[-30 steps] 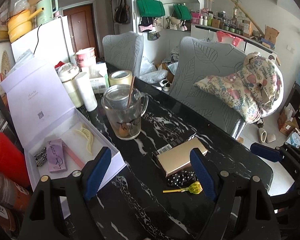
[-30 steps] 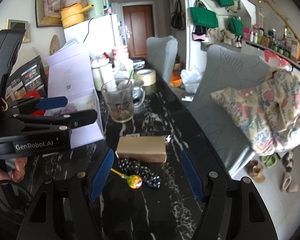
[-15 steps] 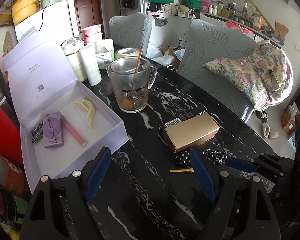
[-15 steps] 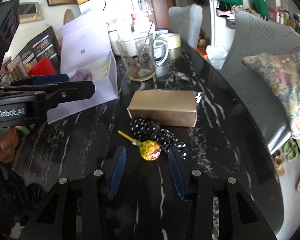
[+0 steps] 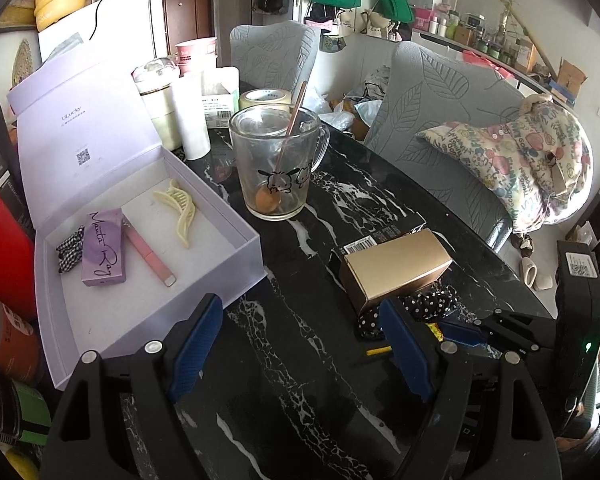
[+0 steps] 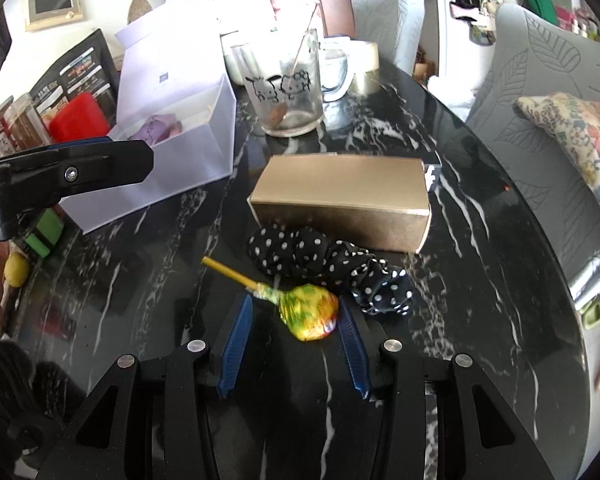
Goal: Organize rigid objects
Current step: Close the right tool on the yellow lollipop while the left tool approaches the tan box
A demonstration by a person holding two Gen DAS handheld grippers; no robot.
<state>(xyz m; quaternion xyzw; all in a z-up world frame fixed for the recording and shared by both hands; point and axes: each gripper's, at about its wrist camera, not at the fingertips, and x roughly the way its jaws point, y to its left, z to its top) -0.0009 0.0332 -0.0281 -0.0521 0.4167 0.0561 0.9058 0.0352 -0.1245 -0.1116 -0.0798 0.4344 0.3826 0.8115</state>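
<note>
Lollipop [image 6: 309, 316] lies on the black marble bench [image 6: 479, 280] between the right gripper [image 6: 296, 344] jaws, which have just been closing, not yet clamped. Left gripper [image 5: 300, 356] hangs wide apart, empty. Purple carton [image 5: 102, 248] reads "Manta Ray".

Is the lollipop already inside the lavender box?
No: the lollipop lies on the black marble table between the right gripper fingers, beside the polka-dot scrunchie, outside the lavender box.
</note>
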